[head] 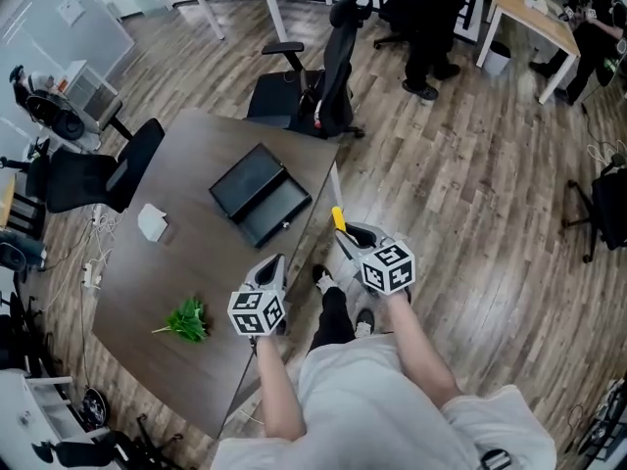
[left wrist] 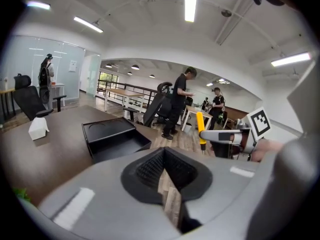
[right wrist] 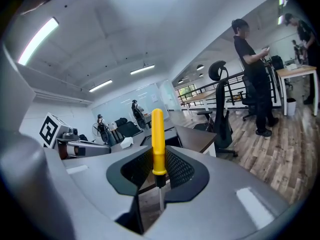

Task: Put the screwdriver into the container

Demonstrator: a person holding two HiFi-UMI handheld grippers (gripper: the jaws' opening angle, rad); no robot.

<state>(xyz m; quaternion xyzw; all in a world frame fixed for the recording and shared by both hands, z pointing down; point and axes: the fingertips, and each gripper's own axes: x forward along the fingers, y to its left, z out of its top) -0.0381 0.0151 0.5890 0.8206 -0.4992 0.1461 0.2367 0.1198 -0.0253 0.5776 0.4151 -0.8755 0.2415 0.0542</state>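
A yellow-handled screwdriver [head: 338, 219] stands upright in my right gripper [head: 345, 235], which is shut on it just off the table's right edge. In the right gripper view the screwdriver [right wrist: 157, 139] sits between the pads, handle up and thin shaft down, with the right gripper [right wrist: 156, 160] closed round it. The black container [head: 260, 199] lies open on the dark table [head: 167, 272], up and left of the screwdriver; its lid and tray [left wrist: 112, 136] show in the left gripper view. My left gripper [head: 274, 265] hovers at the table edge, and the left gripper [left wrist: 167, 176] is shut and empty.
A small white box [head: 152, 221] and a green plant sprig [head: 186, 319] lie on the table's left half. Black office chairs [head: 323, 76] stand behind and left of the table. A person [head: 431, 27] stands on the wooden floor farther back.
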